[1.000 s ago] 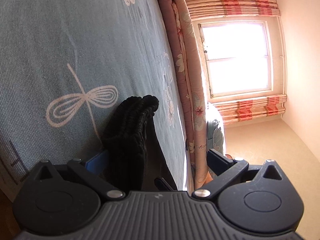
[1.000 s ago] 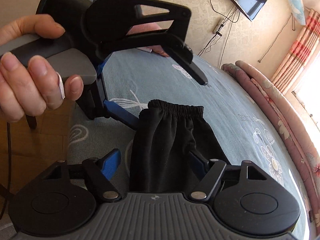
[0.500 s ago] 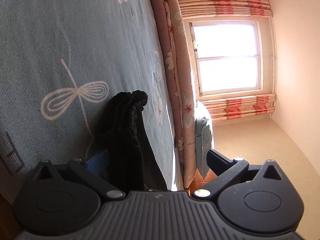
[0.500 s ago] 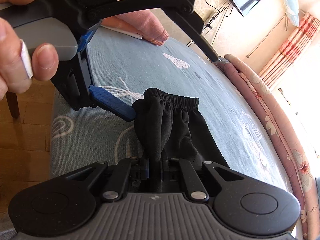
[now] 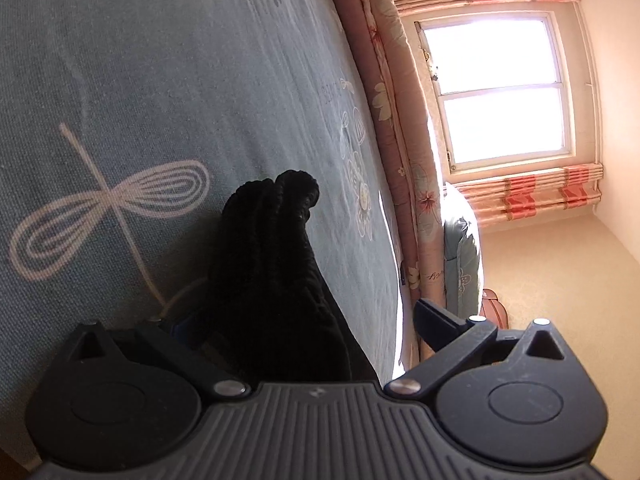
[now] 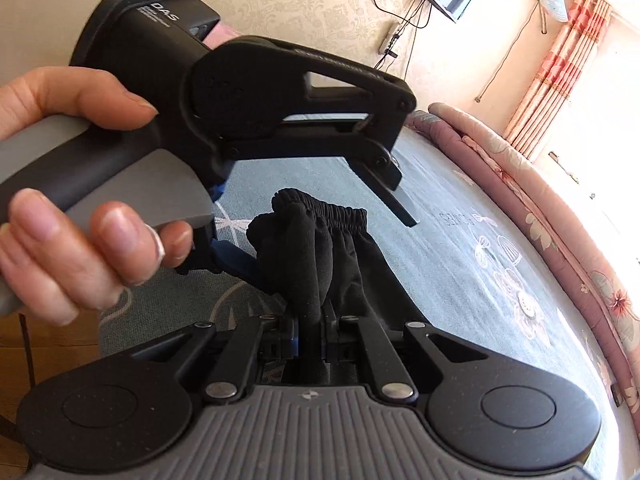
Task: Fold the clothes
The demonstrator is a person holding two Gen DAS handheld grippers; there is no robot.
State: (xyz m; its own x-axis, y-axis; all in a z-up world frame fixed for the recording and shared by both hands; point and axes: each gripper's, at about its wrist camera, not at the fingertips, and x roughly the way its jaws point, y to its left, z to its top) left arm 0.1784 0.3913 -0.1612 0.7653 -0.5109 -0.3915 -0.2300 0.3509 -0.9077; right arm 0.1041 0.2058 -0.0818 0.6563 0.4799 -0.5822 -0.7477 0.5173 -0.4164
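Our right gripper (image 6: 310, 332) has its jaws clenched on a bunched fold of the black garment (image 6: 320, 248). They had just been closing, with that cloth between them, and now the two fingers stand pressed together on it. The garment's gathered elastic waistband (image 6: 340, 210) rises above the pinch, and the rest of the cloth hangs down onto the bed (image 6: 440, 240), whose grey-blue cover carries pale line drawings of flowers and dragonflies.

Our left gripper (image 6: 320, 240) comes in from the left of the right wrist view, held by our left hand (image 6: 72, 208) (thumb on top, fingers curled under the grey handle). Its jaws are released: one blue-padded finger (image 6: 236, 258) lies against the near side of the garment, while the other black finger points out above the waistband, clear of the cloth.

In the left wrist view the same garment (image 5: 276, 260) stands as a dark ribbed bundle between the spread fingers, nearer the left one, which it mostly hides. A rolled pink floral quilt (image 5: 400, 140) runs along the far edge of the bed (image 5: 180, 80), with a bright window (image 5: 500, 88) beyond it.
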